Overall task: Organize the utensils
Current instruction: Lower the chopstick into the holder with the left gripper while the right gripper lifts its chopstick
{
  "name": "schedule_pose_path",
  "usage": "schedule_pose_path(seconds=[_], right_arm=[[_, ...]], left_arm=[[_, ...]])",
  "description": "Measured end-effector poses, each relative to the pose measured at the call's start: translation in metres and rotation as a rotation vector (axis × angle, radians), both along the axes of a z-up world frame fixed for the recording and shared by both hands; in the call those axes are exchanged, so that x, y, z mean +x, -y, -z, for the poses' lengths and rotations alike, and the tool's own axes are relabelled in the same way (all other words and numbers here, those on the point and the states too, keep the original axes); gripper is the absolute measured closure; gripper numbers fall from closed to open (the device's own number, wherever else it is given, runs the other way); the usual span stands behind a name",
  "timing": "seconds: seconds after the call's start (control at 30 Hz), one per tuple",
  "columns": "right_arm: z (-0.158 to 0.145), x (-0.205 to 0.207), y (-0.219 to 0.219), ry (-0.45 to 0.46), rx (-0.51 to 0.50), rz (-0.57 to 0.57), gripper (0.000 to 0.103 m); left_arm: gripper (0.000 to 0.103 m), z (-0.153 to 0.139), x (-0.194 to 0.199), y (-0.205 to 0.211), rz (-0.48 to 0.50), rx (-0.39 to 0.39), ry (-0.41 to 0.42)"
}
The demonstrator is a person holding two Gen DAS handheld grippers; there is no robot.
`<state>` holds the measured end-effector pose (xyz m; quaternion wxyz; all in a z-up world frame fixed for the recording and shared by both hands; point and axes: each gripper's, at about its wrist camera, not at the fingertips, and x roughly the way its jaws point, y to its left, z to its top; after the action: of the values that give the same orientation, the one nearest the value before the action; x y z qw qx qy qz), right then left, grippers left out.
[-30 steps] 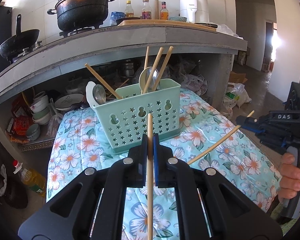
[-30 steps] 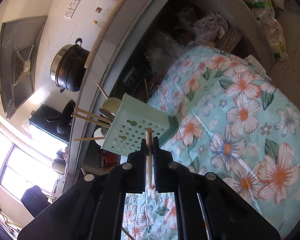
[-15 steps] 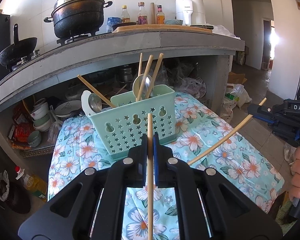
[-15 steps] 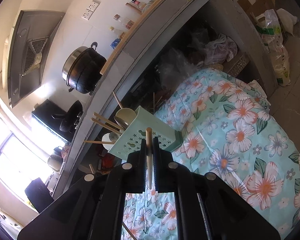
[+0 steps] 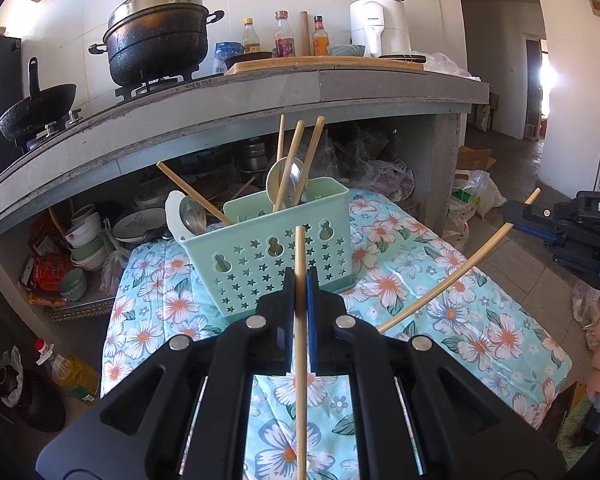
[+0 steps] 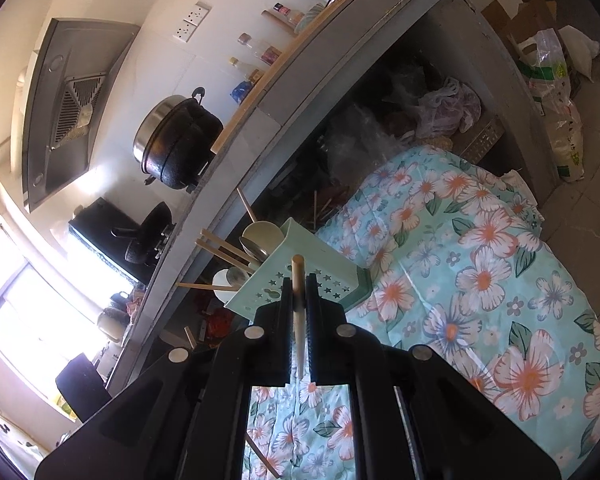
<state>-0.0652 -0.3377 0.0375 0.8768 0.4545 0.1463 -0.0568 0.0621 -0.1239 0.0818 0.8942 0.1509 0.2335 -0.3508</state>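
A mint green utensil basket [image 5: 276, 256] stands on the floral cloth [image 5: 440, 304]. It holds several wooden chopsticks and spoons. My left gripper [image 5: 299, 280] is shut on a wooden chopstick [image 5: 299, 320] and sits in front of the basket, a little back from it. My right gripper [image 5: 516, 216] is at the right, shut on another chopstick [image 5: 452, 276] that slants down toward the cloth. In the right wrist view the right gripper [image 6: 299, 288] pinches that chopstick [image 6: 299, 308], with the basket [image 6: 300, 280] just beyond it.
A grey concrete counter [image 5: 260, 104] runs behind the basket, with a black pot [image 5: 156, 40], a wok, bottles and a white appliance on it. Bowls and bags fill the shelf under it. An oil bottle [image 5: 68, 372] stands on the floor at left.
Both grippers have drawn back and up from the basket, each still holding its chopstick. The basket looks smaller and farther in both views.
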Motion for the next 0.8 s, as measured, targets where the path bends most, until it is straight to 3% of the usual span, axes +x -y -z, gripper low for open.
schedule_pose_path(seconds=[0.27,0.8], right_arm=[[-0.014,-0.001,0.003,0.018,-0.017,-0.012,0.097],[-0.043,-0.004,0.017,0.056,-0.035,-0.031,0.097]], left_arm=[[0.099,-0.011,0.0,0.003,0.005,-0.009,0.012],[0.099,-0.058,0.005,0.014,0.037,-0.084,0.029]])
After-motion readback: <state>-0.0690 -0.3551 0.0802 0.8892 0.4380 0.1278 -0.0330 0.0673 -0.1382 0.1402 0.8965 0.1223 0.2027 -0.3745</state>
